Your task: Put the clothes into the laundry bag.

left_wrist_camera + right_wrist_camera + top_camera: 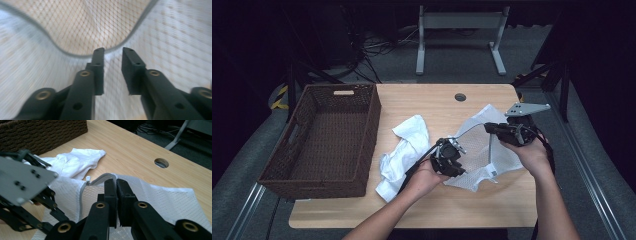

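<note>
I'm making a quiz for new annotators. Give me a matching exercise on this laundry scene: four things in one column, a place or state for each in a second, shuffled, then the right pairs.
Things:
1. basket
2. white garment
3. mesh bag
4. table hole

Places or states:
A. clamped at its grey rim by the right gripper
B. near the table's far edge
C. crumpled between the basket and the bag
D. on the table's left side

Pairs: 1-D, 2-C, 3-A, 4-B
</note>
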